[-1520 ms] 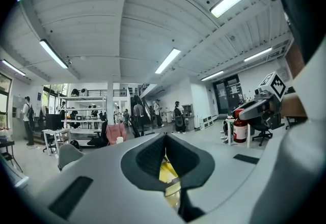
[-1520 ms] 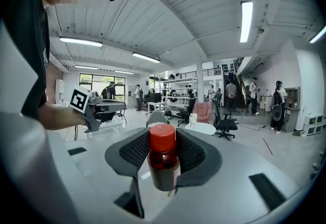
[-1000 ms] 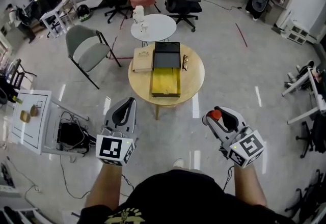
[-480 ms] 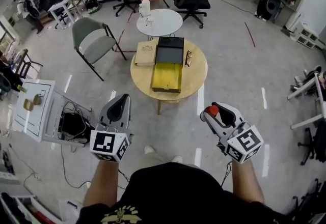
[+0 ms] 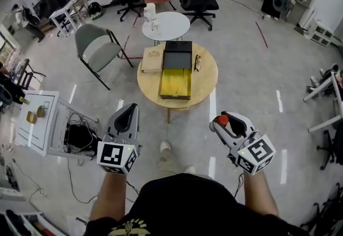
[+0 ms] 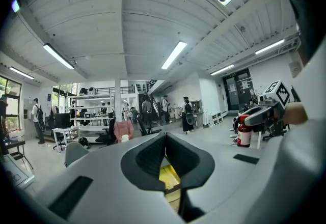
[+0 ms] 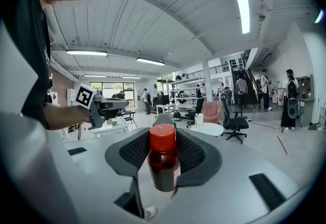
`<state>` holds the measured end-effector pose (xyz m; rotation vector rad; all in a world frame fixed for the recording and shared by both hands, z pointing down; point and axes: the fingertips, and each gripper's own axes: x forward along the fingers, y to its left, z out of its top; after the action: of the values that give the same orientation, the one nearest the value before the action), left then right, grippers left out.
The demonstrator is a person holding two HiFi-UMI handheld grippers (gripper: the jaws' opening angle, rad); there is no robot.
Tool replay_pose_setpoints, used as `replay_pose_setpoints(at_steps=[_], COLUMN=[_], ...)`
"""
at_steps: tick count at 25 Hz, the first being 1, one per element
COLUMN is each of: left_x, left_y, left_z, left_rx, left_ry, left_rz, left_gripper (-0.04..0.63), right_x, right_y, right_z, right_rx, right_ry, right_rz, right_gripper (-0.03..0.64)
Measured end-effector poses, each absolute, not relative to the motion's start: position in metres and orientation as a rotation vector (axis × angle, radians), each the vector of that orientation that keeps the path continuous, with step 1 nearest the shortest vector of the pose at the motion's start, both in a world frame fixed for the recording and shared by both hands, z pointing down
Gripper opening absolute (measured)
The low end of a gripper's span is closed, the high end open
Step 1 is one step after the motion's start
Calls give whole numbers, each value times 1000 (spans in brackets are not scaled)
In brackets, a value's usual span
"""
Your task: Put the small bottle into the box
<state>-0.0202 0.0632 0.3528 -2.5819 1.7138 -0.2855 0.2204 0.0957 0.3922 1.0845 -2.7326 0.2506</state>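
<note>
My right gripper [image 5: 221, 120] is shut on a small brown bottle with a red cap [image 5: 225, 119], held upright over the floor short of the table. In the right gripper view the bottle [image 7: 163, 164] stands between the jaws of that gripper [image 7: 163, 139]. The box [image 5: 175, 83] lies on the round wooden table [image 5: 206, 80], its yellow inside showing and its black lid [image 5: 177, 55] folded back. My left gripper [image 5: 129, 110] hovers left of the bottle, shut on nothing. Through the left gripper [image 6: 165, 142] a strip of the yellow box [image 6: 170, 177] shows.
A tan flat case [image 5: 151, 61] and a pair of glasses [image 5: 196, 63] lie beside the box. Behind stands a small white round table [image 5: 166, 26]. A grey folding chair [image 5: 95, 50] and a white cart [image 5: 37, 122] are at the left. The person's shoe [image 5: 165, 147] is below.
The person has taken a step, so the view has shifted a little and a shoe now shows ahead. Both grippers keep their pose; the bottle stays held.
</note>
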Motion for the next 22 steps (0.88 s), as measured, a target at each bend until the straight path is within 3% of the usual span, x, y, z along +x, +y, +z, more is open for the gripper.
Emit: replay_pose_setpoints(at_steps=[22], left_x=[-49], left_y=[26], left_z=[375], left_rx=[-2604], left_ry=[1664], left_rz=[-327], left_gripper=[18], right_x=[177], right_y=[55], right_z=[409], right_rx=[1066], right_ry=[-2684], right_rz=[279], right_gripper=[166])
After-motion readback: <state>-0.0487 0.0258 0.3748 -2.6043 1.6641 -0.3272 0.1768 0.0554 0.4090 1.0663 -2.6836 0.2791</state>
